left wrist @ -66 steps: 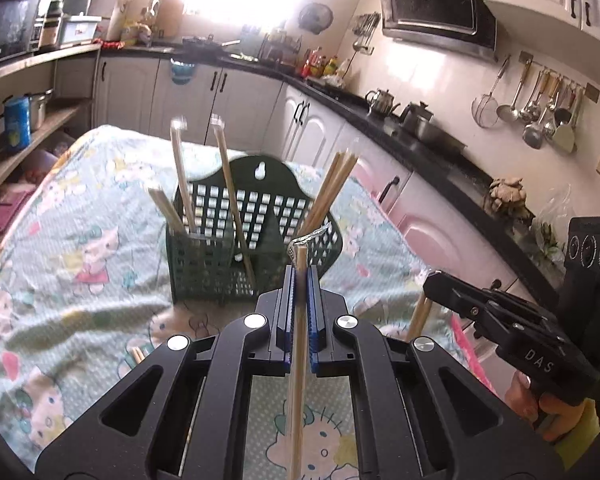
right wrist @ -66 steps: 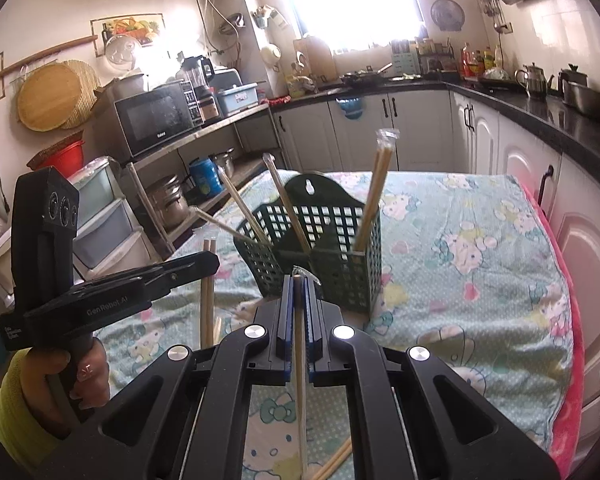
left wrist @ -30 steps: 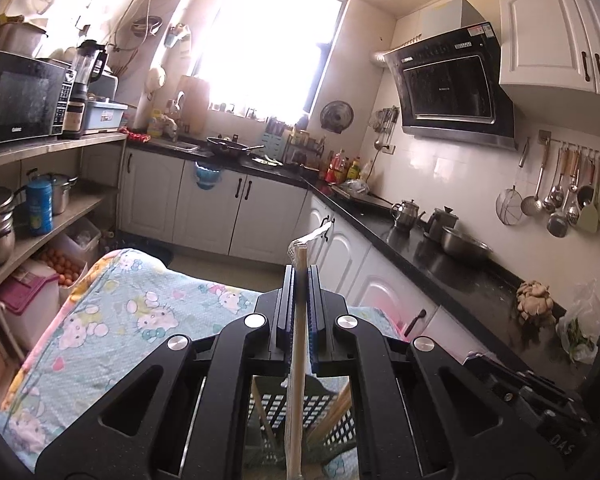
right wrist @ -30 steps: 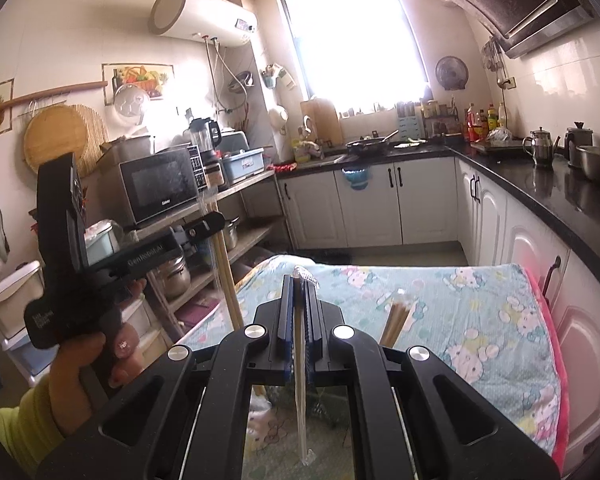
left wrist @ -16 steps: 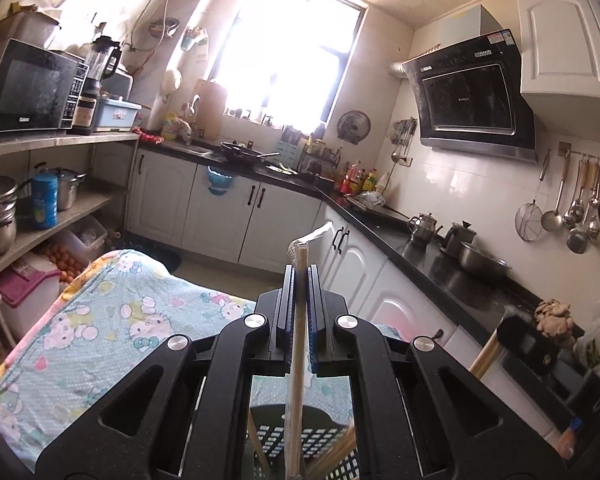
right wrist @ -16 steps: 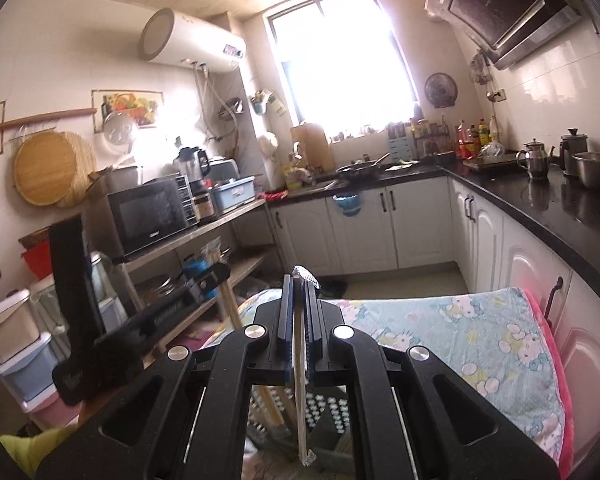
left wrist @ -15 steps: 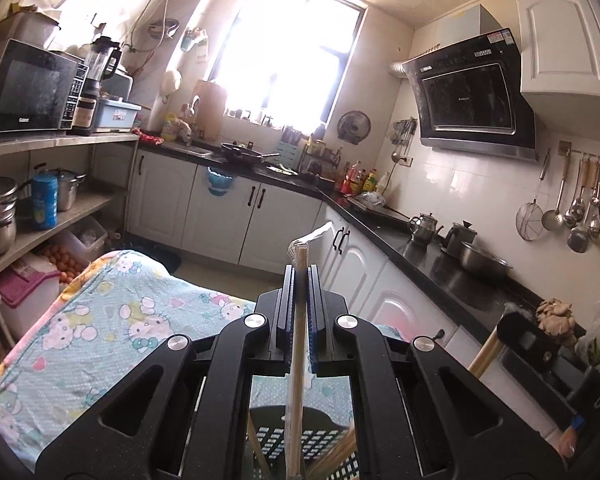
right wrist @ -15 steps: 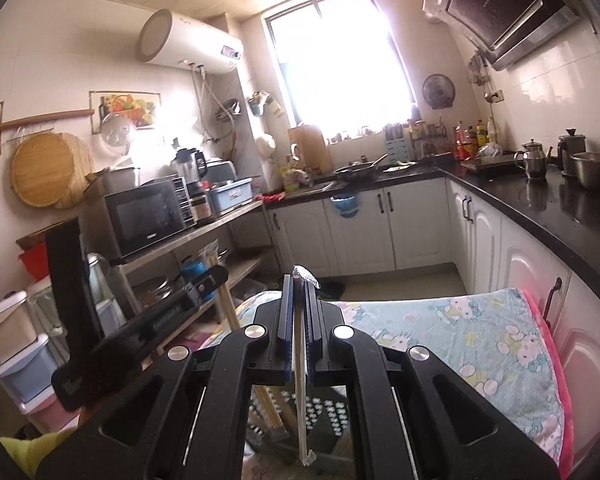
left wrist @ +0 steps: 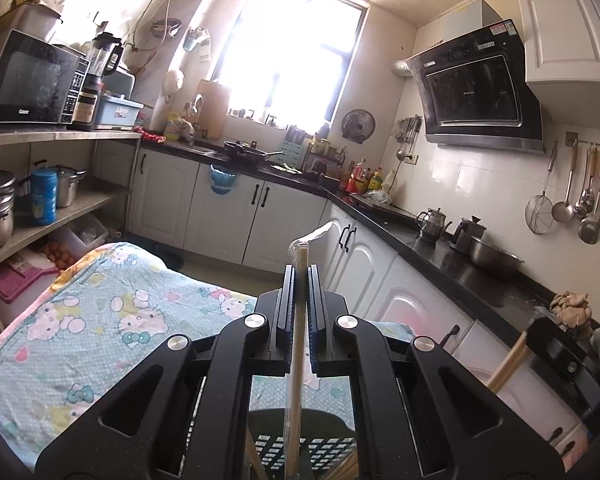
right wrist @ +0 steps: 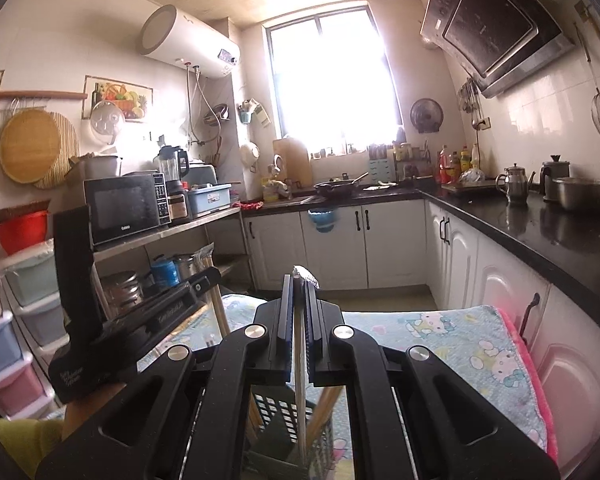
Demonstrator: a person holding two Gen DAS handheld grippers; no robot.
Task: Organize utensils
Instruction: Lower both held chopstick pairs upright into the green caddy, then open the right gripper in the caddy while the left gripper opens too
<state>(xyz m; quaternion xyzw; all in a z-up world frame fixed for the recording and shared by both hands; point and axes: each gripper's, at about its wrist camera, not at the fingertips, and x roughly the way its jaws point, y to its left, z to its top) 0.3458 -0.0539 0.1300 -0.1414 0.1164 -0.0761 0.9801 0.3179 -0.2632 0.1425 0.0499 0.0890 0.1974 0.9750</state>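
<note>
Sunlit window (left wrist: 288, 56), white cabinets (left wrist: 220, 216), black countertop (right wrist: 540, 224)

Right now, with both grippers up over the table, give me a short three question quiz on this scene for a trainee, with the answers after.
1. True or false: the left gripper is shut on a wrapped chopstick pair.
2. What lies straight below the chopsticks that the right gripper holds? A) a frying pan B) the dark green slotted basket C) a drawer
3. Fill in: the table is covered by a light blue ____ cloth.

Key: 1 true. 2 B. 3 cartoon-cat patterned.
</note>
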